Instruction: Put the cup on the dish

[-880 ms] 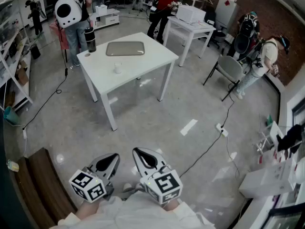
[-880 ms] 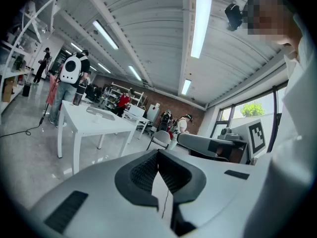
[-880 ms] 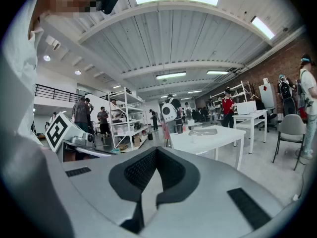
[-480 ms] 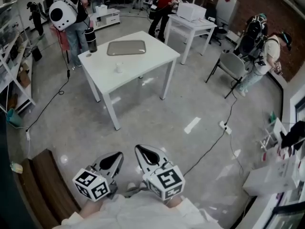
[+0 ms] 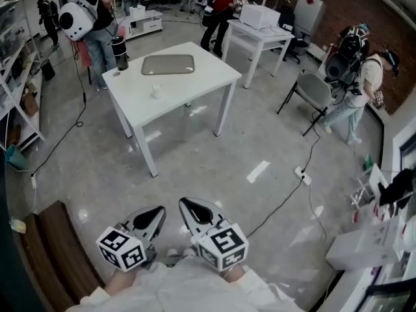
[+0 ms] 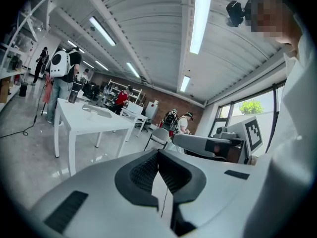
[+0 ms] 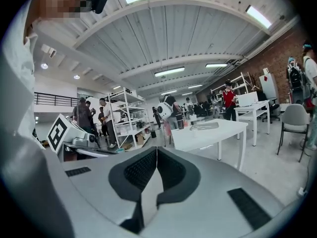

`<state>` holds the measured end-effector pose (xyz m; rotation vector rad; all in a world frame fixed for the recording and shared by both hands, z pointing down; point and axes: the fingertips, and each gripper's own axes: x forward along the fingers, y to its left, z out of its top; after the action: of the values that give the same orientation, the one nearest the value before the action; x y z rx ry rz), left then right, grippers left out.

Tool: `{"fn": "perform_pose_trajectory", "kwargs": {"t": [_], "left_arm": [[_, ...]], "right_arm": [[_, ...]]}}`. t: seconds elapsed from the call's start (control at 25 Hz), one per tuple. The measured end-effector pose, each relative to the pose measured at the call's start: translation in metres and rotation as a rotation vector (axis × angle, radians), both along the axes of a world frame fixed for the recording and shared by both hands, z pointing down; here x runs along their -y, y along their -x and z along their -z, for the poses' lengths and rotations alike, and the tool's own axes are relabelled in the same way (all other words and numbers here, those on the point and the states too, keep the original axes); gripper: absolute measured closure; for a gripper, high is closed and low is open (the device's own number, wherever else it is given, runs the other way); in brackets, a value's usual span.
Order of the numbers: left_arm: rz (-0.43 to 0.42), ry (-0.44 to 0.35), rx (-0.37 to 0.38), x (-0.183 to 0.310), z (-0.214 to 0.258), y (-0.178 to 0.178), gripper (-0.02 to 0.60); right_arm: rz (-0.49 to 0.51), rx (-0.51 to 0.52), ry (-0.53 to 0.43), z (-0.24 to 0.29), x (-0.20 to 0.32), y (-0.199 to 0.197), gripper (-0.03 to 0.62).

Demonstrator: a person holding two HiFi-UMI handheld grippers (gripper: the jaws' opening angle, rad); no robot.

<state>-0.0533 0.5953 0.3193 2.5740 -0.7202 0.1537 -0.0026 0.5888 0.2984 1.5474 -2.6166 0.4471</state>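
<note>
The small white cup [image 5: 156, 92] stands on the far white bench [image 5: 195, 86], a little nearer to me than the grey dish [image 5: 168, 64] and not touching it. A dark flask [image 5: 119, 52] stands at the bench's far left corner. Well nearer, close to my body, I hold my left gripper [image 5: 151, 218] and right gripper [image 5: 195, 211] side by side, both closed tight on nothing.

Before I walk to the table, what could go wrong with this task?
1. A cable lies on the floor to your right; you could trip on it.
2. The left gripper and right gripper are both shut; unless one opens first, it may knock the cup over.
3. The bottle stands near the dish; a careless reach might hit it.
</note>
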Motion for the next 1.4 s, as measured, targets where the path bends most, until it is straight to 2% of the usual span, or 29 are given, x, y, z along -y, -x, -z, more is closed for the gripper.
{"fn": "perform_pose_trajectory", "kwargs": {"t": [0.32, 0.4, 0.56, 0.88, 1.4], "left_arm": [[0.064, 0.026, 0.000, 0.002, -0.016, -0.010, 0.572], [0.069, 0.028, 0.012, 0.006, -0.020, -0.011, 0.572], [0.060, 0.024, 0.009, 0.023, -0.021, -0.015, 0.572], [0.054, 0.008, 0.019, 0.092, -0.022, -0.017, 0.572], [-0.001, -0.010, 0.025, 0.251, -0.001, 0.006, 0.573]], "right_arm": [[0.068, 0.039, 0.008, -0.016, -0.002, -0.010, 0.579], [0.092, 0.058, 0.024, -0.020, -0.002, -0.009, 0.579], [0.112, 0.033, 0.036, -0.028, 0.013, -0.009, 0.579], [0.087, 0.043, 0.054, -0.033, 0.077, -0.011, 0.579], [-0.008, 0.056, 0.007, -0.008, 0.241, 0.004, 0.579]]}}
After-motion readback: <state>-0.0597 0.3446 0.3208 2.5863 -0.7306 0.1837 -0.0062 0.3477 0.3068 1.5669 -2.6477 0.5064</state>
